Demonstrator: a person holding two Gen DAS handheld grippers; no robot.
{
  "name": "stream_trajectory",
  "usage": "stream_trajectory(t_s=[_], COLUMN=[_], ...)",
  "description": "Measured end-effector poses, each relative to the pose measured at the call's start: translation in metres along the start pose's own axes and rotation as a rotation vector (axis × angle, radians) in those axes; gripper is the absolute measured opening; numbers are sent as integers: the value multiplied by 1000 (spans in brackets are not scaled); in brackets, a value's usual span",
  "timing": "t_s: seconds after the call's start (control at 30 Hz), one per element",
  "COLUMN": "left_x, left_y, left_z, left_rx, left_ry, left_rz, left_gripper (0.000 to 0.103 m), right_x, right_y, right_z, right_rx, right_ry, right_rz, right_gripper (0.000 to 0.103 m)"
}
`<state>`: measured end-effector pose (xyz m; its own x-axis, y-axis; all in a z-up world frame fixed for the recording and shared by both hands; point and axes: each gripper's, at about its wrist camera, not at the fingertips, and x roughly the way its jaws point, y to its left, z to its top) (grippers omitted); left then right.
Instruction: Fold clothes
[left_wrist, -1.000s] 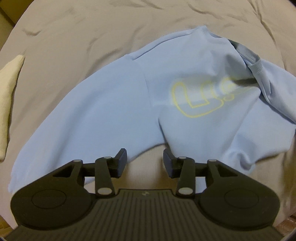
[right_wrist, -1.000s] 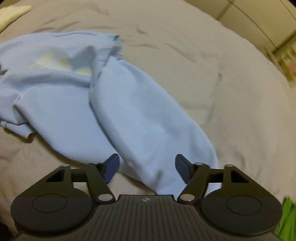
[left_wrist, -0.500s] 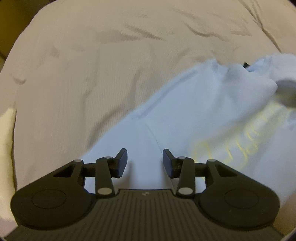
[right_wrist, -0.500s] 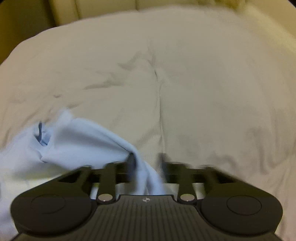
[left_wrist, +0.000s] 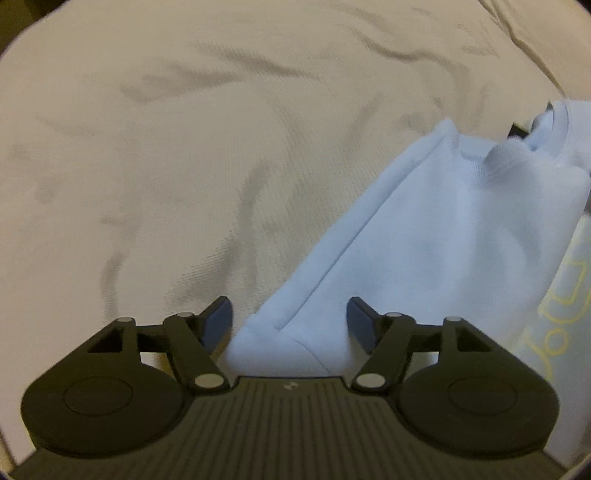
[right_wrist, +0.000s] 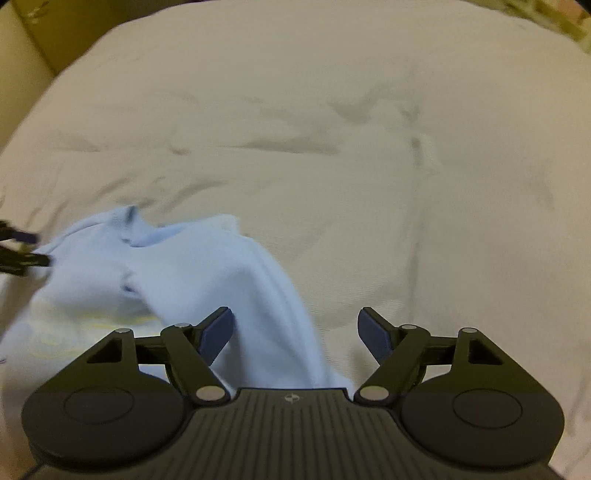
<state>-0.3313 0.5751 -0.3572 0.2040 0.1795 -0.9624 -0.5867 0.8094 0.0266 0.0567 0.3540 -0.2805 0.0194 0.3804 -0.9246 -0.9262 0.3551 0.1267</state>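
- Nearest, lower centre of the left wrist view: left gripper (left_wrist: 290, 325), jaws apart, a folded sleeve edge of the light blue shirt (left_wrist: 424, 251) lying between them, not pinched.
- Lower centre of the right wrist view: right gripper (right_wrist: 295, 332), jaws apart; a sleeve of the same shirt (right_wrist: 207, 280) passes between them, nearer the left finger.
- Middle distance: shirt bunched and creased on the beige bedsheet (left_wrist: 184, 147), collar upper right in the left view, yellow print at right edge.
- Handling, judged: light, limp, non-fragile cloth; hems, shoulder seams or sleeve ends offer firm holds.
- Far: wrinkled sheet only.
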Motion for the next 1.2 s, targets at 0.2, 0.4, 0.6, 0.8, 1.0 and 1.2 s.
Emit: stream_trajectory(t_s=[0.2,0.4,0.6,0.8,1.0,1.2], left_x=[-25,-95,-112,-123,-119,-117], left_y=[-13,17,32,10,-38,-77], left_z=[-10,38,108,59,-76,-163], left_rx=[59,-32,-104,-186,-359,-598], left_ry=[-69,-310,-397,-318,-44,47], left_rz=[34,163,334,175,-86,-271], left_gripper=[5,7,14,40,43,57], right_x=[3,-43,-41,-46,-52,-33], right_y=[7,13,6,1,-1,12], right_z=[-5,26,88,74,-44,-150], right_rx=[-53,-162,-202,-66,159,313], right_ry=[25,-161,-309,-308,-132,38], right_rz=[-36,-138,-264,-271,-1,41], right_gripper=[5,5,12,66,66,66])
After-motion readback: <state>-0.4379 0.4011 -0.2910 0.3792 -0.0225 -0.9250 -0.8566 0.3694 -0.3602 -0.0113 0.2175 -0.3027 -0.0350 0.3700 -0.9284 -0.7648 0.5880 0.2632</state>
